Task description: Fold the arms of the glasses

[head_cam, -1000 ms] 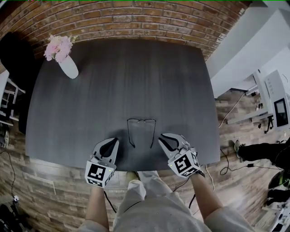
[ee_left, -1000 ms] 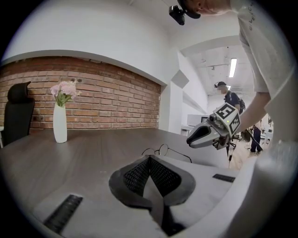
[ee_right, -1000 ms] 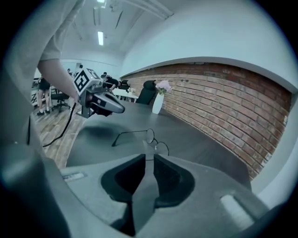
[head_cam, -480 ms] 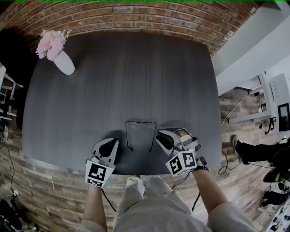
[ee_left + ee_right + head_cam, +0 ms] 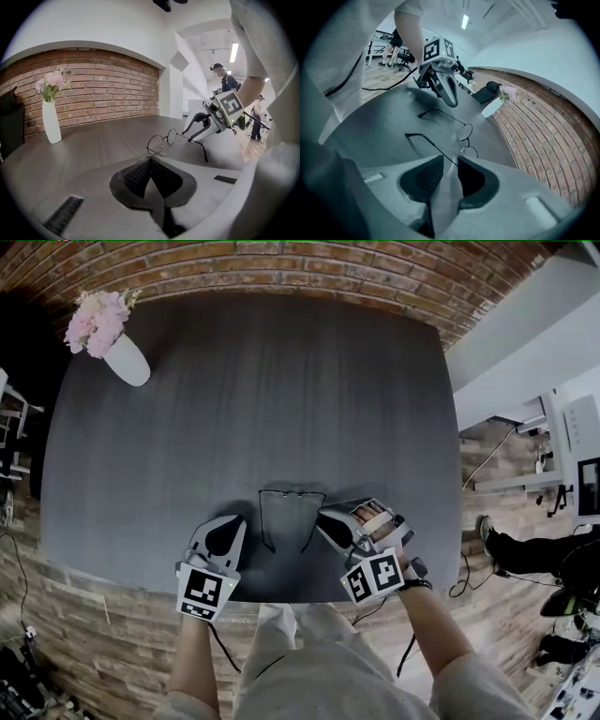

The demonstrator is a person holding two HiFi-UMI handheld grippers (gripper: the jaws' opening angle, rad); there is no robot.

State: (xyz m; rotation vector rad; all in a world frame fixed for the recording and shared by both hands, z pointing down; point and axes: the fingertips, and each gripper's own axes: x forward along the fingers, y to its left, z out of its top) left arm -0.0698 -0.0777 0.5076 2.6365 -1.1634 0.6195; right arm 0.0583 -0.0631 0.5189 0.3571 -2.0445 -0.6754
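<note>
My left gripper (image 5: 228,529) has its jaws together, empty. My right gripper (image 5: 450,161), jaws just narrowing, loosely straddles one arm of the thin black wire glasses (image 5: 158,144) near the dark grey table (image 5: 253,390) edge. Light, springy, fragile: I'd push mid-arm.

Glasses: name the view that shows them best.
Right gripper view: the glasses lie close, both lenses and both open arms visible. Left gripper view shows them side-on, one arm clear. Head view shows them small, from above.
</note>
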